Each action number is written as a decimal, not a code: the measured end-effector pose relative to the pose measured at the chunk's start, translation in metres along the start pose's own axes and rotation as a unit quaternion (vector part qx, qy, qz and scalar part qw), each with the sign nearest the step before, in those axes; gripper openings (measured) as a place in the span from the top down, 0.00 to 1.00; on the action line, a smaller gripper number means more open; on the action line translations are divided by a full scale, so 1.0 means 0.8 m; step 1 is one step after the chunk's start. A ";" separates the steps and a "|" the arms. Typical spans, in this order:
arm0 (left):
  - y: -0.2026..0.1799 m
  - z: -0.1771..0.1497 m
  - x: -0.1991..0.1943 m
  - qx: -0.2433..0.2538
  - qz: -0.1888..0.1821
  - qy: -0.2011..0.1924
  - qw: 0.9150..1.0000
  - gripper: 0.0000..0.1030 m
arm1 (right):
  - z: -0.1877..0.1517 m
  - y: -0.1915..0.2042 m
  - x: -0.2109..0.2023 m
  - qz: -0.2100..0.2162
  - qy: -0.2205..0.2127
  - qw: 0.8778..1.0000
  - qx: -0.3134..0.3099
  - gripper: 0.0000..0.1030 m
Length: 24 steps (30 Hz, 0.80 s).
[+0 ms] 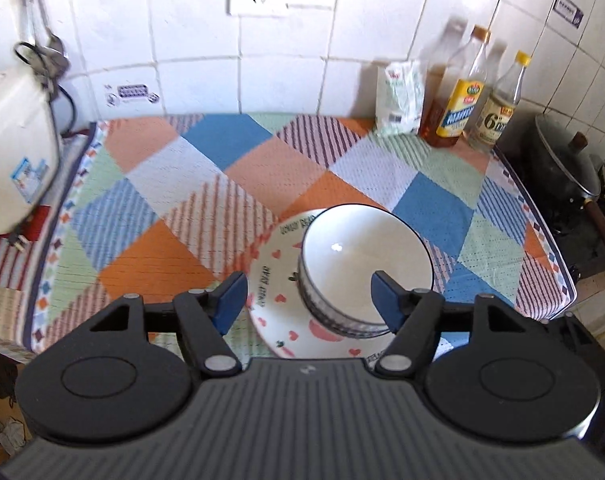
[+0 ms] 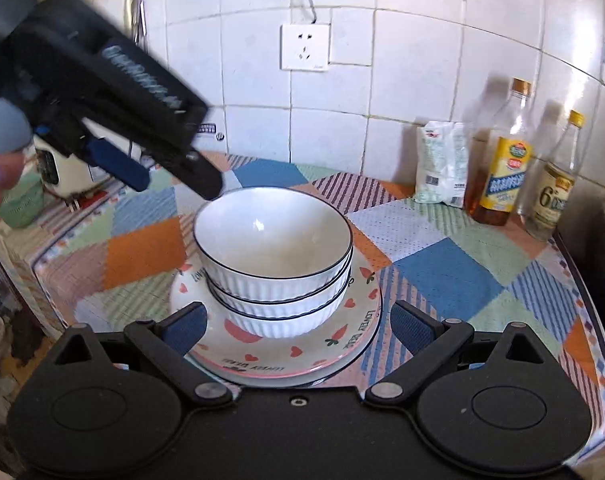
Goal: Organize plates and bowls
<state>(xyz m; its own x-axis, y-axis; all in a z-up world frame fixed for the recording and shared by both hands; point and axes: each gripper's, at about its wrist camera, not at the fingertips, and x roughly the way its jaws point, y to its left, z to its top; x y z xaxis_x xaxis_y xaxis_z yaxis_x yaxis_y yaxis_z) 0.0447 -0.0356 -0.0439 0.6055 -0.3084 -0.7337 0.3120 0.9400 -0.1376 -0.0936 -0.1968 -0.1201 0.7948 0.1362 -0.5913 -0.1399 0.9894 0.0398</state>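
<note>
Left gripper (image 1: 308, 296) held wide open over stacked bowls (image 2: 273, 256), right gripper (image 2: 298, 326) likewise wide, empty, plates (image 2: 286, 356) beneath on bench (image 2: 442, 272).

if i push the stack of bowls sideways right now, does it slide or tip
Probably slides first: the stack of three bowls rests on a glossy plate, and both look like smooth glazed ceramic. It could tip, being tall on a narrow foot. Likely heavy for its size and chippable, so push low. Both grippers, left and right, are open and holding nothing.
</note>
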 end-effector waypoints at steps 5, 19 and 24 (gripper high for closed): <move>0.013 -0.016 -0.039 -0.009 0.019 -0.011 1.000 0.27 | 0.006 0.004 -0.024 -0.046 -0.006 0.998 0.031 0.03; 0.036 -0.068 -0.117 -0.013 0.036 -0.018 0.999 0.14 | 0.028 0.019 -0.093 -0.083 0.026 0.990 0.115 0.03; 0.040 -0.085 -0.128 -0.011 0.037 -0.017 0.999 0.14 | 0.025 0.013 -0.110 -0.097 0.024 0.986 0.133 0.03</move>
<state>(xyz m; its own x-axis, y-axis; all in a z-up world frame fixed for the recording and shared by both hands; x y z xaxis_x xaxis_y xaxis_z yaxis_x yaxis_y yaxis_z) -0.0570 0.0359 -0.0184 0.6511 -0.2423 -0.7193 0.2496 0.9633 -0.0986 -0.1535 -0.1974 -0.0515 0.7613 -0.0530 -0.6462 0.1766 0.9759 0.1281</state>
